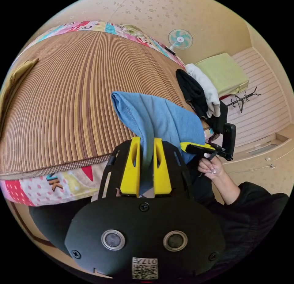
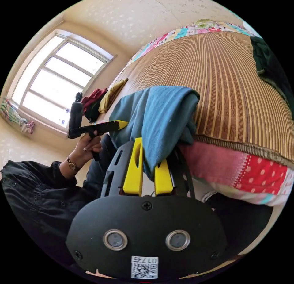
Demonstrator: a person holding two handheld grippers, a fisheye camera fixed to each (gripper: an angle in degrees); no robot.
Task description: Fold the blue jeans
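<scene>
The blue jeans (image 1: 156, 115) hang bunched above the near edge of the bed, held up between both grippers. In the left gripper view, my left gripper (image 1: 147, 142) is shut on a fold of denim that runs down between its yellow jaws. To its right, a hand holds the right gripper (image 1: 199, 148) at the jeans' other edge. In the right gripper view, my right gripper (image 2: 150, 153) is shut on the jeans (image 2: 159, 118), which drape over its right jaw. The left gripper (image 2: 118, 123) touches the cloth's left side.
A brown striped mat (image 1: 67, 97) covers the bed over a patchwork quilt (image 2: 254, 170). Black and white clothes (image 1: 200, 87) are piled at one corner, and red and yellow garments (image 2: 102, 100) lie near the window (image 2: 58, 78). A dark green garment (image 2: 269, 63) lies on the mat.
</scene>
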